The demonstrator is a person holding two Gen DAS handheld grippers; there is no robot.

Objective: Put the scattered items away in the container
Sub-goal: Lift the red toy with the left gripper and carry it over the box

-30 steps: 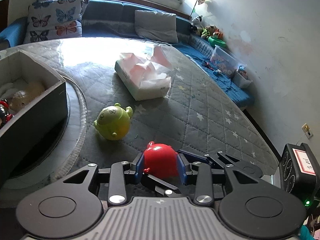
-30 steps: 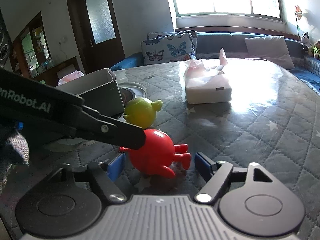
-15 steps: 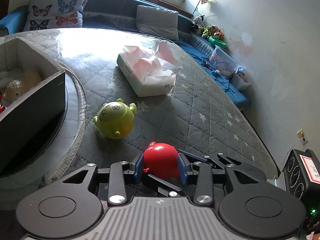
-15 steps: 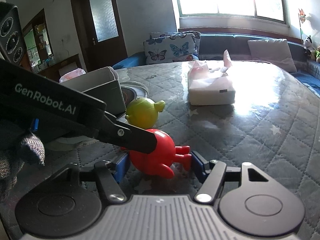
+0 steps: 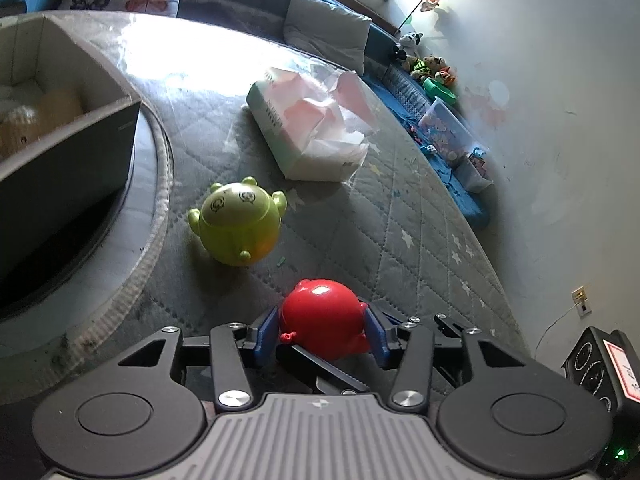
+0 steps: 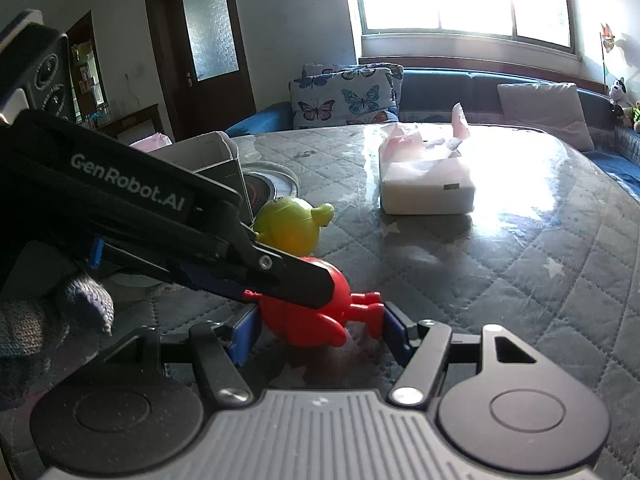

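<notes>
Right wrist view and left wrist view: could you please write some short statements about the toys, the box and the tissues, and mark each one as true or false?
1. The red toy is between the fingers of the right hand-held gripper. True.
2. The green toy is inside the box. False: it rests on the quilted table cover, outside the box.
3. The tissue pack lies on the table cover, farther from the red toy than the green toy is. True.
4. The box holds nothing. False: at least one pale object lies in it.
</notes>
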